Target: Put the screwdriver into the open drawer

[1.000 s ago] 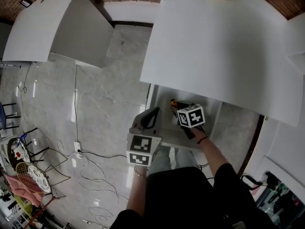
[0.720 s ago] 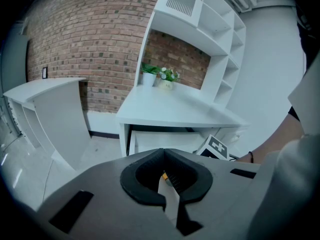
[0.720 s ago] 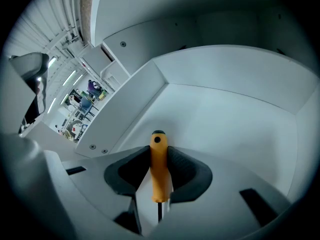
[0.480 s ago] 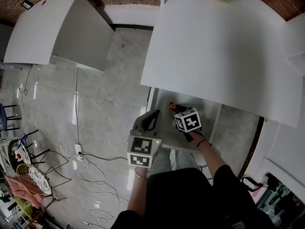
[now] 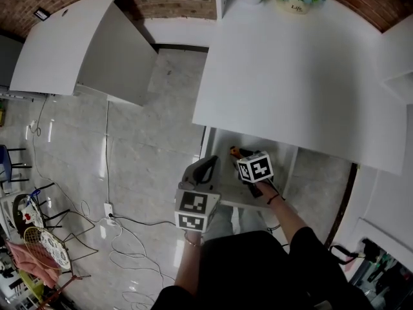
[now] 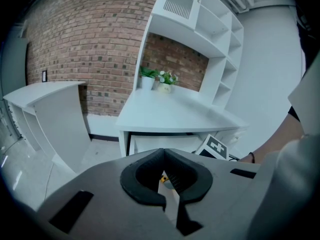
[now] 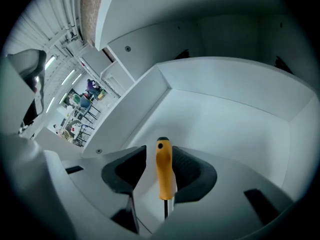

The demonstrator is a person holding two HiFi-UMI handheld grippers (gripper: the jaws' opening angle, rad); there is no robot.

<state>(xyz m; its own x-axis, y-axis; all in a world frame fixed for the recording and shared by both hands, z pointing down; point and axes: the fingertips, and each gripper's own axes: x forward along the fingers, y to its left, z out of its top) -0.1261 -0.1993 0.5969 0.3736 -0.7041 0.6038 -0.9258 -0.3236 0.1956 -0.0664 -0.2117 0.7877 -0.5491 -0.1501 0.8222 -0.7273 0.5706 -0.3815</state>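
The screwdriver (image 7: 164, 171) lies between the jaws of the right tongs (image 7: 160, 155), its orange handle pointing away from them into the open drawer (image 7: 235, 81) and its dark shaft running back toward their body. Those jaws have just been opening: the one to the left of the handle stands clear of it, the other sits right beside it, so nothing is clamped. The tongs reach down inside the drawer, under the white desk (image 5: 290, 70). The left tongs (image 6: 163, 151) hang just outside the drawer's front, beside the right ones, tips together and empty.
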